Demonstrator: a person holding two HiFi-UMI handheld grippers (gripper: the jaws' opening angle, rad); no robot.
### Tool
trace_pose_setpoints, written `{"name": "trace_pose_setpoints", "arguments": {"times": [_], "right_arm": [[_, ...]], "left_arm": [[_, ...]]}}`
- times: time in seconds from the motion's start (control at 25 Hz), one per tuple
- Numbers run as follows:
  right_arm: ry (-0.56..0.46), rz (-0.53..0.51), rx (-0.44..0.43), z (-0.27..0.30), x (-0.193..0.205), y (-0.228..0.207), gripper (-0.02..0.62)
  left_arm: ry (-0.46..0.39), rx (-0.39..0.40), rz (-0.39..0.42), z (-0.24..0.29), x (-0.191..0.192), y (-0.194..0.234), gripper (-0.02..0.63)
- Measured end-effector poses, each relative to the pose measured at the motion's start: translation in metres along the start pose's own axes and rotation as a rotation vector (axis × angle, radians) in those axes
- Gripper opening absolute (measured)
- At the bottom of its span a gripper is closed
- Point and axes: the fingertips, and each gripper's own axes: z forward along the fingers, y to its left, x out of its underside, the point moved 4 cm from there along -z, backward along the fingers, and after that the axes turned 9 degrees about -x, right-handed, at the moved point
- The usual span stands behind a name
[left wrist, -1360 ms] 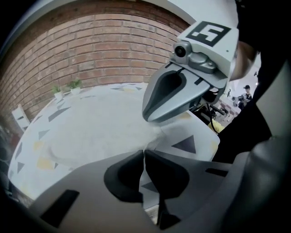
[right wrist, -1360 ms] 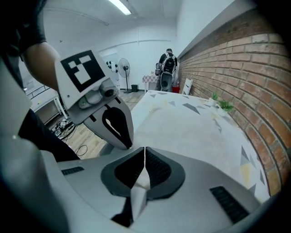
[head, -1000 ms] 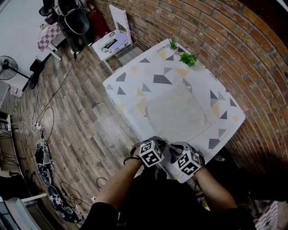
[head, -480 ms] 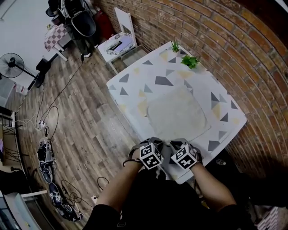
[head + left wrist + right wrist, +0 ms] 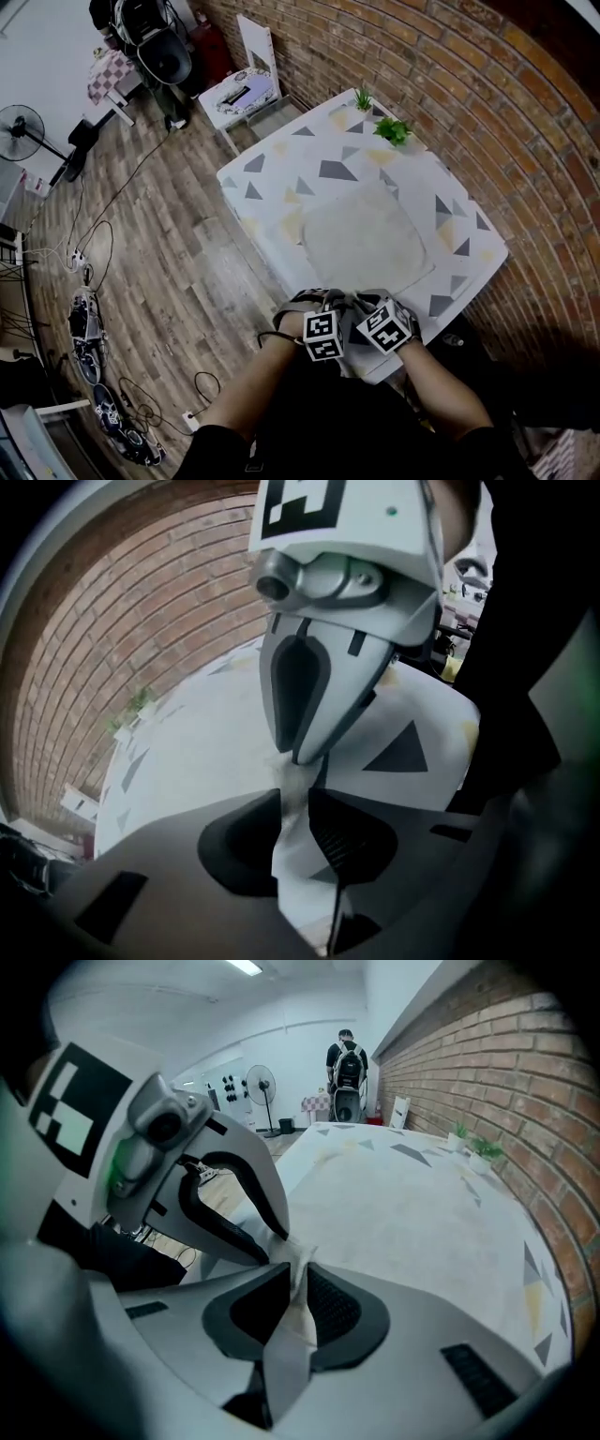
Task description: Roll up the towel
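A beige towel [image 5: 366, 239] lies flat in the middle of a table [image 5: 281, 159] covered by a white cloth with grey and yellow triangles. My left gripper [image 5: 322, 319] and right gripper [image 5: 380, 319] sit side by side at the table's near edge, by the towel's near corner. In the left gripper view a pale fold of cloth [image 5: 292, 794] stands loosely between the jaws, which have just been opening. In the right gripper view a similar fold [image 5: 298, 1288] hangs slack between that gripper's jaws, also just opened. I cannot tell whether the tablecloth is caught up with the towel.
Two small green plants [image 5: 392, 129] stand at the table's far edge by the curved brick wall. A white stand [image 5: 239, 89] sits on the wood floor beyond the table's left corner. A fan [image 5: 19, 141] and cables lie far left. A person [image 5: 347, 1072] stands far off.
My left gripper has rolled, so its marker cube shows a different tilt. Both grippers stay at the table's near edge, close together.
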Motion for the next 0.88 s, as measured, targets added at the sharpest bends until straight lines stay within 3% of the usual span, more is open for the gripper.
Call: {"name": "trace_pose_setpoints", "arguments": {"times": [0.2, 0.36, 0.64, 0.88], "right_arm": [[-0.042, -0.106, 0.029, -0.018, -0.011, 0.012, 0.078], [0.029, -0.196, 0.019, -0.006, -0.006, 0.024, 0.078], [0.123, -0.196, 0.064, 0.012, 0.006, 0.019, 0.098], [0.132, -0.180, 0.011, 0.011, 0.006, 0.029, 0.040]], "left_arm": [[-0.025, 0.070, 0.010, 0.005, 0.002, 0.004, 0.087], [-0.055, 0.084, 0.015, 0.007, 0.003, 0.007, 0.087], [-0.068, 0.151, -0.003, 0.003, 0.007, 0.008, 0.043], [-0.065, 0.226, -0.022, -0.007, 0.011, 0.003, 0.034]]}}
